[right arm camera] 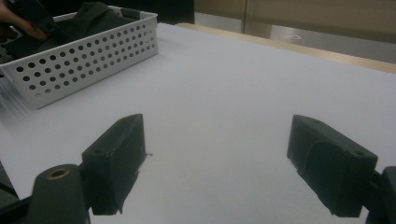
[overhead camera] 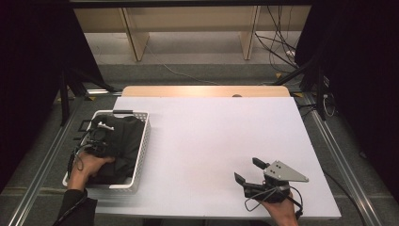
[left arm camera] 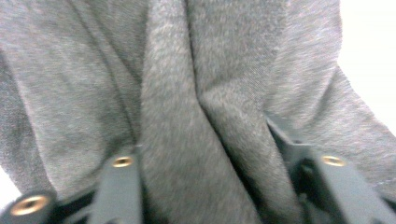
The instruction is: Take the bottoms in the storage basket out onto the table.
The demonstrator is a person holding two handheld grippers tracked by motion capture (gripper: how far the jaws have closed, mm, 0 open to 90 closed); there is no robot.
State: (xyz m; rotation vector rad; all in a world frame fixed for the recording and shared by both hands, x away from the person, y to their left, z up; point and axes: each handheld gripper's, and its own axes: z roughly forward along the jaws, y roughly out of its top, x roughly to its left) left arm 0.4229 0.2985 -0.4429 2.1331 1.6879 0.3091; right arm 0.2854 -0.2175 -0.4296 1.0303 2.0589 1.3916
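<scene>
Folds of dark grey knit cloth (left arm camera: 196,93) bunch between the left hand-held gripper (left arm camera: 205,154)'s spread jaws inside the white perforated plastic basket (overhead camera: 143,146); the right hand-held gripper (overhead camera: 248,171) hovers agape over the white table (overhead camera: 202,136).

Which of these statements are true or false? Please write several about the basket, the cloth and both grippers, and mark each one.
1. The dark cloth lies in the white basket. True.
2. The left gripper hangs over bare table. False: it is down in the basket, cloth between its jaws.
3. The right gripper is open, holding nothing. True.
4. The basket stands at the table's right edge. False: it stands at the left.
</scene>
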